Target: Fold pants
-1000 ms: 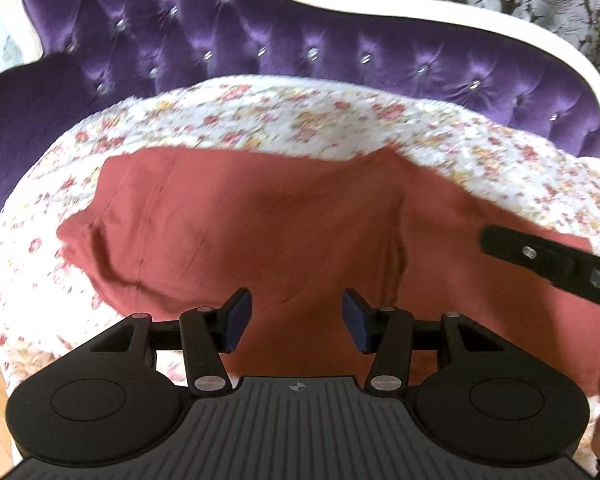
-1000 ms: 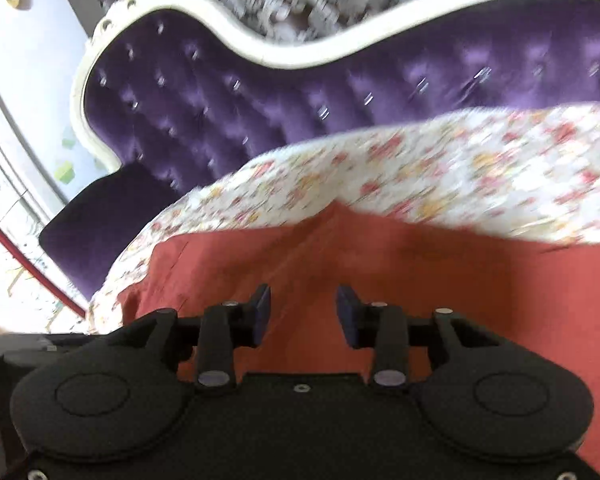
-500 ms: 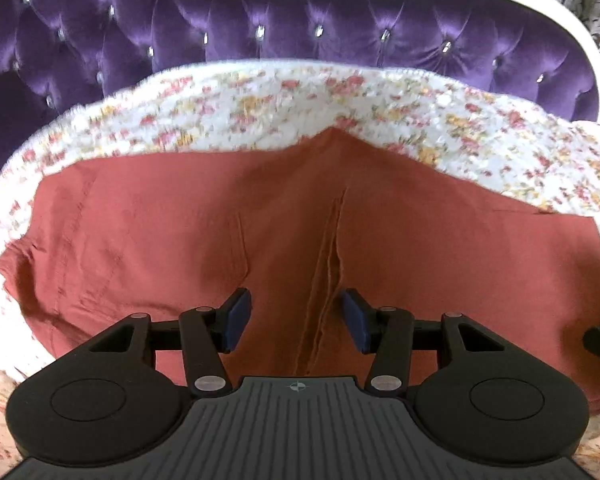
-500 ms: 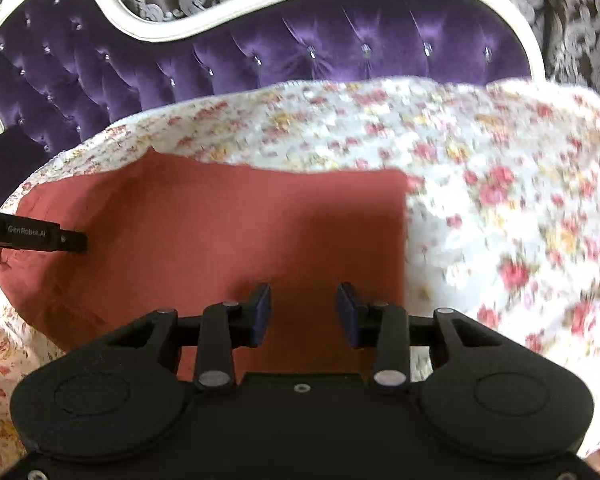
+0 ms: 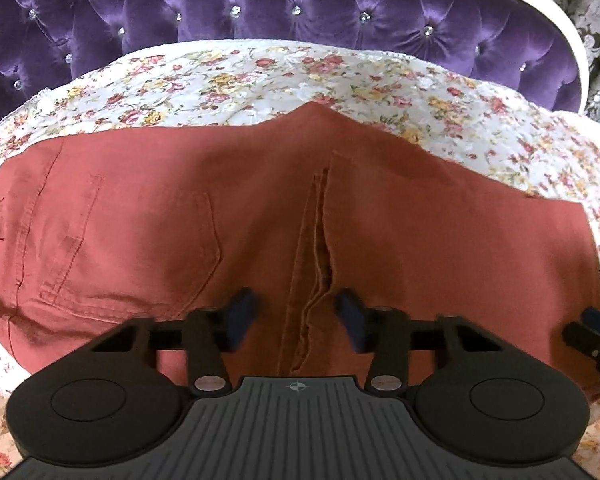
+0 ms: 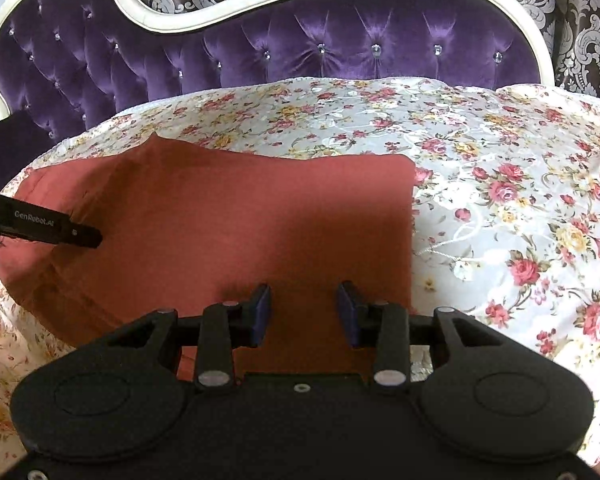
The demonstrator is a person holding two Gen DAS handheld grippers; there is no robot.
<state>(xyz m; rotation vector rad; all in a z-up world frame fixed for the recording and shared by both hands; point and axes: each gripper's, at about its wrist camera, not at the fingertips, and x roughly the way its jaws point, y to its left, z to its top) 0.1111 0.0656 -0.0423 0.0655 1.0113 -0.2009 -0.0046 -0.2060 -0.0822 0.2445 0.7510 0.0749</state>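
Pants (image 5: 260, 216) lie flat on floral sheet (image 5: 260, 76), along near edge of sofa (image 5: 300, 4).

Left gripper (image 5: 296, 314) straddles seam ridge (image 5: 318, 248), jaws just closing, gap left, fabric apparently not pinched.

Right gripper (image 6: 304, 310) part open, empty, above hem end (image 6: 408, 240).

Advice: catch all layers at near edge, lift both evenly, fold across.
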